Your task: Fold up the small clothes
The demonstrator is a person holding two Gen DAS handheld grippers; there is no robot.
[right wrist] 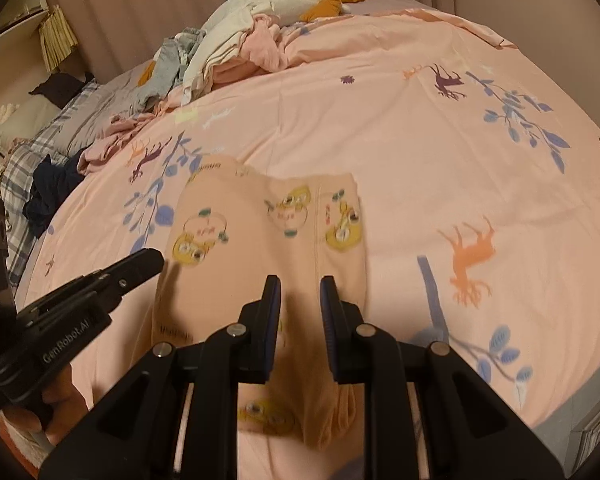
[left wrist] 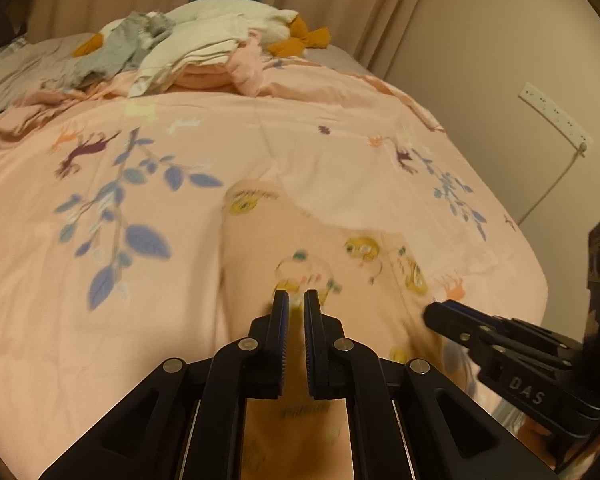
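My left gripper is clenched on the near edge of a small pink printed garment spread on the pink bedspread. My right gripper hangs over the same near edge, just right of the left one; whether its narrowly parted jaws pinch the cloth I cannot tell. Beyond the garment, a pile of clothes lies at the bedspread's far end.
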